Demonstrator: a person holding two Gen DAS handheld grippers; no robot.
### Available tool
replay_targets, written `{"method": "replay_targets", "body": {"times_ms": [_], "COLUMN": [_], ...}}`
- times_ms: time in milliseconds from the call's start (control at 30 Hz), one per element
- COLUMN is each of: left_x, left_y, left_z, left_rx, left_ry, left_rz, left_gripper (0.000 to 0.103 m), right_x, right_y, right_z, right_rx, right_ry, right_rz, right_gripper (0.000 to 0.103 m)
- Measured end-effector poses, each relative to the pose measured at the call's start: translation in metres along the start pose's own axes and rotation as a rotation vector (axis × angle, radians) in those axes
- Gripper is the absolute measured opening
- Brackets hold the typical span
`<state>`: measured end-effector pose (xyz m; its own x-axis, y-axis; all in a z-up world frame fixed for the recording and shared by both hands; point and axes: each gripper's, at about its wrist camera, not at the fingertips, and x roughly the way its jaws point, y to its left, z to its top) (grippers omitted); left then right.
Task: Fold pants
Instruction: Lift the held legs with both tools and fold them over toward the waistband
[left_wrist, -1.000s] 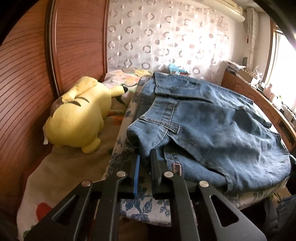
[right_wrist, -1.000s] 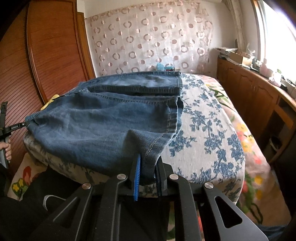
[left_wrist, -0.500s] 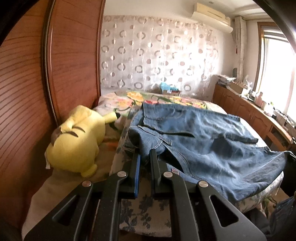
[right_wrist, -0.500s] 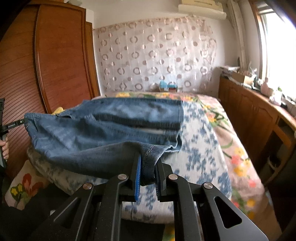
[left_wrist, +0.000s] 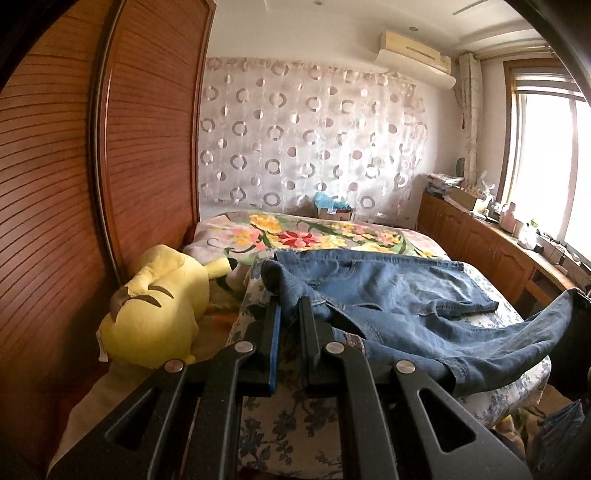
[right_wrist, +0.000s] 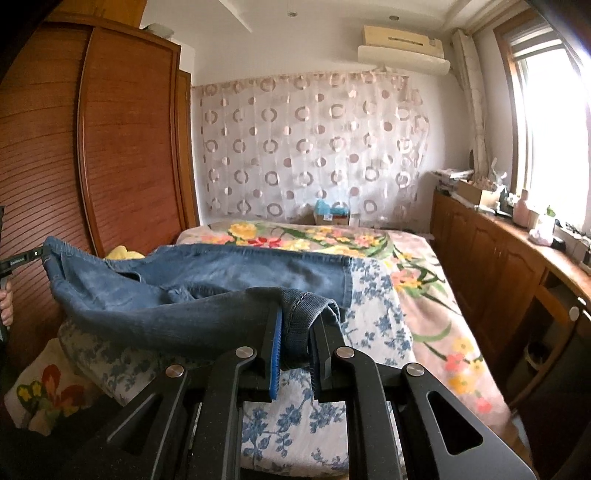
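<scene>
Blue denim pants (left_wrist: 399, 295) lie across a blue-flowered cushion on the bed, their near edge lifted off it. My left gripper (left_wrist: 290, 301) is shut on one raised corner of the pants. My right gripper (right_wrist: 297, 314) is shut on the other raised corner, a thick hemmed fold of the pants (right_wrist: 207, 284). In the right wrist view the left gripper (right_wrist: 40, 253) shows at the far left edge, pinching the denim, with a hand below it. The far part of the pants still rests flat.
A yellow plush toy (left_wrist: 159, 306) lies left of the cushion (left_wrist: 291, 424) against a wooden wardrobe (left_wrist: 74, 184). A floral bedspread (right_wrist: 417, 280) covers the bed behind. Wooden cabinets (right_wrist: 491, 266) with clutter run along the window side. A patterned curtain hangs at the back.
Both grippers have risen and tipped up, lifting the near edge of the pants off the cushion. More of the wall and ceiling shows in both views.
</scene>
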<state>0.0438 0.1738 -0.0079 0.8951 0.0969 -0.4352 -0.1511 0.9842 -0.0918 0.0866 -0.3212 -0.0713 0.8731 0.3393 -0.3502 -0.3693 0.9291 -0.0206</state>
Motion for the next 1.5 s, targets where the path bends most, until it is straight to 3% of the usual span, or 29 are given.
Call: {"method": "replay_targets", "body": {"times_ms": [500,933,1233,1500], "left_x": [0.029,0.058,0.095,0.097], "left_y": [-0.007,-0.015,-0.014,-0.021], "left_z": [-0.016,-0.001,-0.008,0.021], "left_rx": [0.015,0.037,0.027,0.031], "left_ry": [0.051,0.055,0.112,0.061], "left_rz": [0.013,0.013,0.023,0.025], "left_gripper": [0.009,0.008,0.007,0.007], "right_x": [0.019,0.056,0.099,0.106], "right_y": [0.002,-0.009,-0.019,-0.024], "right_z": [-0.015,0.005,0.005,0.038], "right_rx": [-0.019,-0.002,0.023,0.013], "right_ry": [0.021,0.059,0.134,0.086], "right_rz": [-0.015,-0.029,-0.021,-0.017], "right_gripper": [0.012,0.012,0.012,0.012]}}
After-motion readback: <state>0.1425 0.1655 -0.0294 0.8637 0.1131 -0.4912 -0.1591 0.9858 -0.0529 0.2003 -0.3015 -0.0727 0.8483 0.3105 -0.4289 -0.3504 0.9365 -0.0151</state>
